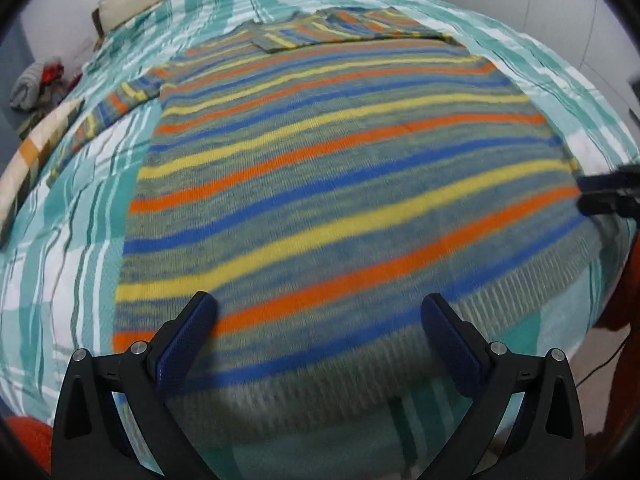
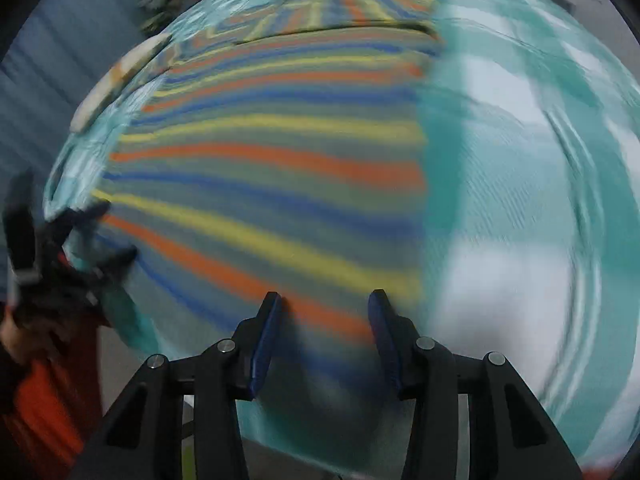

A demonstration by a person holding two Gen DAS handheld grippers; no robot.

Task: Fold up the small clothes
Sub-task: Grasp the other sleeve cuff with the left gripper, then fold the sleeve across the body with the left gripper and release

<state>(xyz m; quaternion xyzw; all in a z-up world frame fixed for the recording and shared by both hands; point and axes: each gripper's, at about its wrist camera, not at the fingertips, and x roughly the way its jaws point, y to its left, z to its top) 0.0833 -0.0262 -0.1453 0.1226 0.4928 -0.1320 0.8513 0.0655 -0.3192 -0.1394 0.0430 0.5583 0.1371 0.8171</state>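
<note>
Sweater (image 1: 340, 168) flat on bedsheet (image 1: 80, 240); left tool (image 1: 320, 320) wide open, right tool (image 2: 324, 312) open, both empty above hem.

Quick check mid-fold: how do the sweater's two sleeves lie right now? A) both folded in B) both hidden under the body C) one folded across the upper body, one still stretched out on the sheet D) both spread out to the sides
C: on the striped sweater, one sleeve lies folded across the upper body, while the other sleeve stretches out over the bedsheet.

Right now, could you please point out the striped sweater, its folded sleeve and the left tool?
striped sweater (image 1: 340, 168): left wrist view, middle of body.
folded sleeve (image 1: 344, 26): left wrist view, sleeve lying across chest.
left tool (image 1: 318, 334): left wrist view, between fingertips.
</note>
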